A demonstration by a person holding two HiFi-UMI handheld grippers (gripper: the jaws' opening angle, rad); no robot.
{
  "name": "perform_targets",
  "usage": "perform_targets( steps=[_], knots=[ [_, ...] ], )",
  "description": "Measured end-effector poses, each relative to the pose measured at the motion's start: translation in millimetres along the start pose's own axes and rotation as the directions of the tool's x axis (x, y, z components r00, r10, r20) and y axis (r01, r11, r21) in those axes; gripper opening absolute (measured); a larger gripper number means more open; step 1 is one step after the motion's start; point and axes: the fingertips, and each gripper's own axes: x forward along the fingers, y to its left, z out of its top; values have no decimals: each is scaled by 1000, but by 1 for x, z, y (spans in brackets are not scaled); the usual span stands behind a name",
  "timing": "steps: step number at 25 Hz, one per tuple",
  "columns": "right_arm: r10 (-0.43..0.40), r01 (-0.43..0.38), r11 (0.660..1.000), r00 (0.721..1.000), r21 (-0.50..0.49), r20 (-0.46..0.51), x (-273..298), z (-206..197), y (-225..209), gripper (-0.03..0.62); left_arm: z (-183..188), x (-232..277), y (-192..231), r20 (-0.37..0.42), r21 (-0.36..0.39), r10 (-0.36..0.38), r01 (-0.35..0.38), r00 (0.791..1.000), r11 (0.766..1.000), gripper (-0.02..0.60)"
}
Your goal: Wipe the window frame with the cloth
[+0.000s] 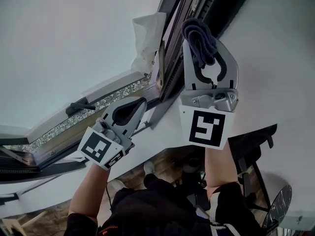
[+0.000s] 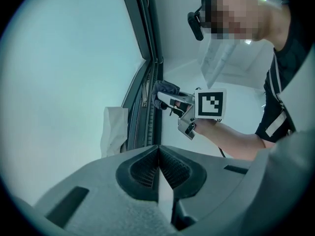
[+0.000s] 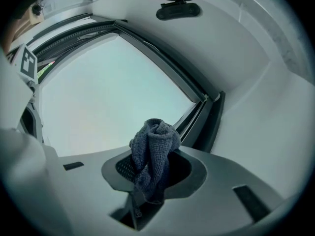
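A dark grey-blue cloth (image 1: 199,39) is bunched between the jaws of my right gripper (image 1: 206,53), which is shut on it and held up beside the dark window frame (image 1: 173,58). In the right gripper view the cloth (image 3: 153,156) sticks up out of the jaws, just short of the frame's corner (image 3: 206,102). My left gripper (image 1: 132,107) is lower and to the left, near the frame's lower rail, its jaws shut with nothing in them. From the left gripper view I see the frame (image 2: 147,82), the cloth (image 2: 165,88) and the right gripper (image 2: 170,101).
A white crumpled sheet (image 1: 146,36) hangs at the frame's edge beside the pane. A dark window handle (image 1: 78,106) sits on the lower sash. White wall (image 1: 275,58) lies right of the frame. A dark chair or stand (image 1: 256,151) is below at right.
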Motion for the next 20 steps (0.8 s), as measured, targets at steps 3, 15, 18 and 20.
perform_targets(
  steps=[3,15,18,20],
  knots=[
    [-34,35,999,999,-19,12,7,9,-19,103,5,3,0,8,8,-3,3,1000,1000,20],
    [-119,118,992,993,-51,-6,23,21,-55,104,12,8,1,12,20,-25,24,1000,1000,20],
    [-115,113,992,992,-49,-41,23,10,-53,103,8,7,2,7,14,-26,26,1000,1000,20],
    [-111,109,993,993,-51,-38,22,8,-49,103,5,7,3,5,9,-27,27,1000,1000,20]
  ],
)
